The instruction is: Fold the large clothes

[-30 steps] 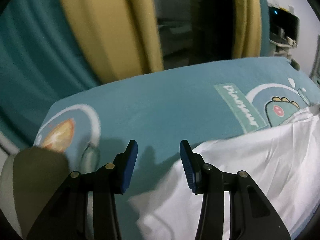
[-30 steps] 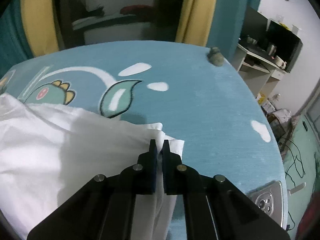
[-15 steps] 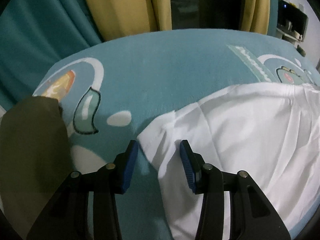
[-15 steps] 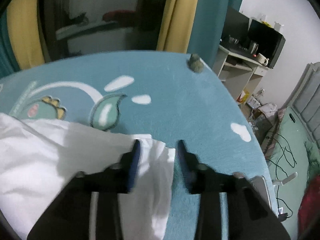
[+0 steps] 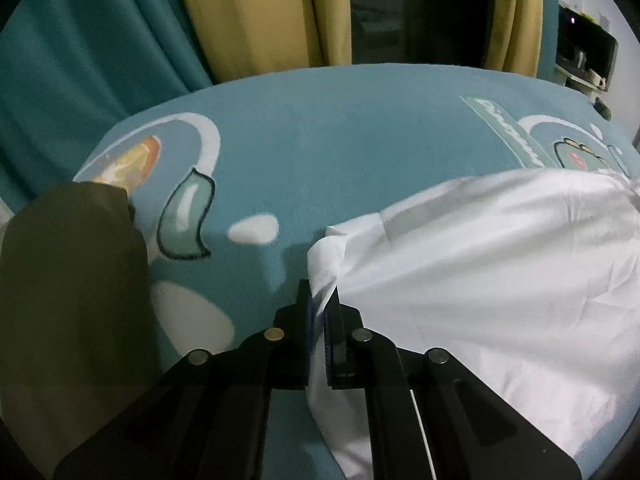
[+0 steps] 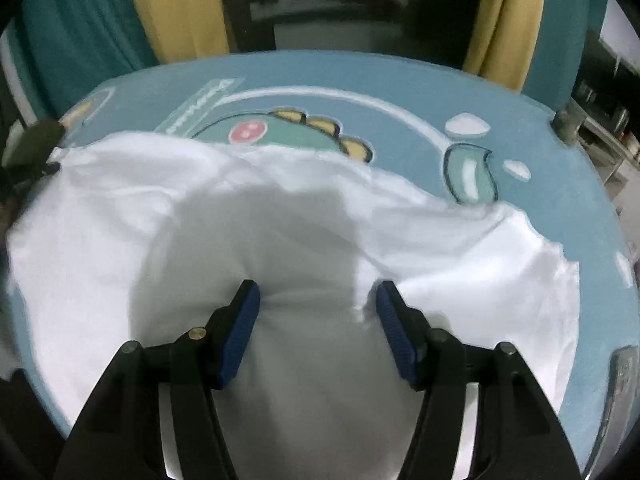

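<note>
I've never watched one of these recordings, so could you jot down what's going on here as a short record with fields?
Surface: blue dinosaur-print blanket
Garment: white garment, spread and rumpled on the blanket
Left gripper: closing on a corner of the garment, cloth pinched between its pads
Right gripper: jaws opening, held over the garment's middle, gripping nothing
Other item: small dark object at the blanket's far right edge, too blurred to identify
Background: teal and yellow curtains
Fold progress: garment not yet neatly folded

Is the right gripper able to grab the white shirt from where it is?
Probably yes. The right gripper hangs over the white shirt, jaws opening, with nothing in between or in the way.
</note>
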### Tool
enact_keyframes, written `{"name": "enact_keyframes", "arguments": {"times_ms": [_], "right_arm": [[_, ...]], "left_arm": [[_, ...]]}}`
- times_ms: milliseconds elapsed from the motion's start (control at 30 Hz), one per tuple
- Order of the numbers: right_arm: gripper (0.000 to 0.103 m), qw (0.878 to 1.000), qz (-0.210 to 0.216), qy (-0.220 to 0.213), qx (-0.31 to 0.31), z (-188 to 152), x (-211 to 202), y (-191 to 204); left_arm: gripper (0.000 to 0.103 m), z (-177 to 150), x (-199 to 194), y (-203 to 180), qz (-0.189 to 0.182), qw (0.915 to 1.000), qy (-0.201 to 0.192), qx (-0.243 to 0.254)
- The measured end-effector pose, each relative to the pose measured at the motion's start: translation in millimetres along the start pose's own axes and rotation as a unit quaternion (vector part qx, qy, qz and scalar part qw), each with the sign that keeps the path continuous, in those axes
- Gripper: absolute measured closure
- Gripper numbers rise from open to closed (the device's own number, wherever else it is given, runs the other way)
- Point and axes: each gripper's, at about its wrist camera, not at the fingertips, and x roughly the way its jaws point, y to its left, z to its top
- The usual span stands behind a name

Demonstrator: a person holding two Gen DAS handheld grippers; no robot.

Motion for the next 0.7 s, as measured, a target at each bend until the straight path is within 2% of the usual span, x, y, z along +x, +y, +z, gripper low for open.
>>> {"name": "enact_keyframes", "arguments": {"times_ms": [33,67,133,267,333,500,567,700], "right_arm": [[0.042,1.0,0.0,0.003,0.007,-2,0,0],[0.042,1.0,0.004,0.003,0.016,-4,-2,-2],[0.042,1.0,0.01,0.003,0.023,-8,-6,-4],[0.042,0.999,0.022,0.001,0.03,-12,-12,-6],[0.042,0.999,0.035,-0.019,0.033,-7,-21,-9],[0.042,0.998,0.015,-0.052,0.029,19,-24,-21],[0.042,0.998,0.013,-0.062,0.019,37,-19,-26],[0.042,0.997,0.042,-0.061,-0.018,69,5,-25]], "left_arm": [[0.086,-2,-4,-1,0.003,1.0,-0.001,0.0],[0.069,-4,-6,-2,0.002,1.0,-0.002,-0.004],[0.052,-7,-14,-3,-0.011,0.9997,-0.008,-0.019],[0.052,-1,-35,-22,-0.024,0.9991,-0.035,-0.005],[0.052,6,-43,-36,-0.037,0.9979,-0.051,0.012],[0.052,37,-43,-81,-0.063,0.9936,-0.078,0.052],[0.052,53,-34,-99,-0.074,0.9922,-0.079,0.062],[0.052,73,-14,-129,-0.093,0.9911,-0.061,0.074]]}}
